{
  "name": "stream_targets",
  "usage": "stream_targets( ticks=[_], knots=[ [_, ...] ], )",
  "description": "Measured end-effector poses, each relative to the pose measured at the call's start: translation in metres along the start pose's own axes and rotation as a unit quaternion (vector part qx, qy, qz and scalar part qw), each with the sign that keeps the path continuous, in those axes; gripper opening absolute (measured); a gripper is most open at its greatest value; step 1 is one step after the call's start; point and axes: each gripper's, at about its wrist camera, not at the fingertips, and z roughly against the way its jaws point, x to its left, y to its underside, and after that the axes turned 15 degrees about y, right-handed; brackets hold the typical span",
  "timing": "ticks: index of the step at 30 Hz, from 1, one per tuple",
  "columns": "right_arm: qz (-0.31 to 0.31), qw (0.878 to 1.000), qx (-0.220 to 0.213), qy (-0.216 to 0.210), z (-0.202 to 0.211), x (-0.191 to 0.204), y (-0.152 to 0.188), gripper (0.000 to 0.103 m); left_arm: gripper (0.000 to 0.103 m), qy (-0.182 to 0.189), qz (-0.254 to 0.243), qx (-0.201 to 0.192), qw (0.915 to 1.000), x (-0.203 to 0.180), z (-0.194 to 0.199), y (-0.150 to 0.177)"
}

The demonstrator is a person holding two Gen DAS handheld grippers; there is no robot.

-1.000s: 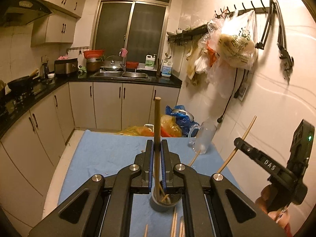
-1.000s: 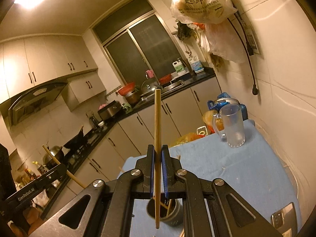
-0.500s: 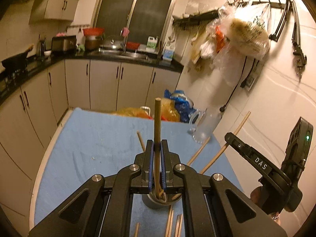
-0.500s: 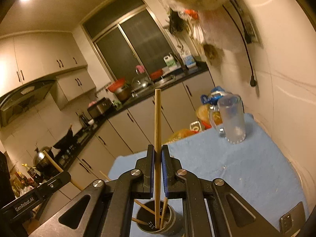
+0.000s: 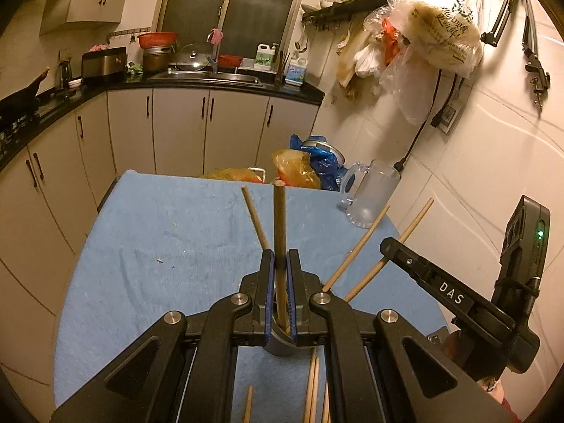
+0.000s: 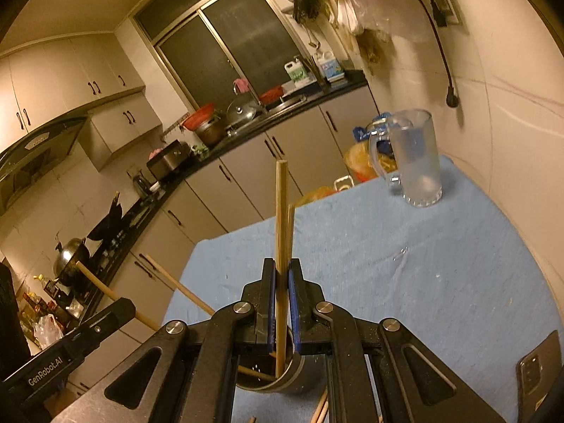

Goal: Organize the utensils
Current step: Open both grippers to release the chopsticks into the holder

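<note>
In the left wrist view my left gripper (image 5: 280, 257) is shut on an upright wooden chopstick (image 5: 280, 215). Its lower end dips into a dark metal holder (image 5: 282, 345) on the blue cloth. Other chopsticks (image 5: 254, 220) lean out of the holder. At the right, my right gripper (image 5: 386, 245) grips a slanted chopstick (image 5: 416, 220). In the right wrist view my right gripper (image 6: 281, 264) is shut on a chopstick (image 6: 281, 208) whose tip sits inside the holder (image 6: 287, 379). The left gripper (image 6: 125, 306) shows at the lower left with its chopstick (image 6: 100, 285).
Several loose chopsticks (image 5: 312, 386) lie on the blue cloth (image 5: 158, 232) in front of the holder. A glass mug (image 6: 417, 162) stands at the table's far right corner, and a phone (image 6: 539, 370) lies at the near right. Kitchen cabinets and a wall surround the table.
Both grippers have come down with their chopsticks, whose lower ends now reach into the holder. Both views tilted downward, showing more of the blue cloth.
</note>
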Motion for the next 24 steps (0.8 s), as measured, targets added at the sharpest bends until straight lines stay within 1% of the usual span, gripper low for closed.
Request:
stream_targets(
  ticks=[4, 8, 12, 13, 16, 21, 24],
  knots=[
    [0.006, 1.000, 0.009, -0.002, -0.003, 0.002, 0.004, 0.008, 0.006, -0.003, 0.000, 0.006, 1.0000, 0.003, -0.003, 0.003],
    [0.006, 1.000, 0.017, -0.004, -0.004, 0.002, 0.006, 0.010, 0.006, -0.008, -0.002, 0.003, 1.0000, 0.005, -0.002, 0.004],
    [0.006, 1.000, 0.016, -0.007, -0.003, 0.001, 0.005, 0.011, 0.006, -0.006, -0.001, 0.004, 1.0000, 0.005, -0.002, 0.002],
    [0.006, 1.000, 0.015, -0.006, -0.002, 0.001, 0.005, 0.011, 0.007, -0.007, -0.001, 0.004, 1.0000, 0.005, -0.003, 0.002],
    [0.009, 1.000, 0.014, -0.008, -0.001, 0.003, 0.004, 0.011, 0.019, -0.009, -0.001, 0.002, 1.0000, 0.005, -0.002, 0.002],
    [0.010, 1.000, 0.011, -0.010, 0.004, 0.002, 0.004, 0.011, 0.020, -0.011, -0.006, -0.003, 0.9999, 0.002, 0.001, 0.001],
    [0.009, 1.000, 0.008, -0.009, 0.009, 0.001, 0.002, 0.012, 0.023, -0.012, -0.007, -0.006, 0.9999, 0.002, 0.006, 0.001]
  ],
)
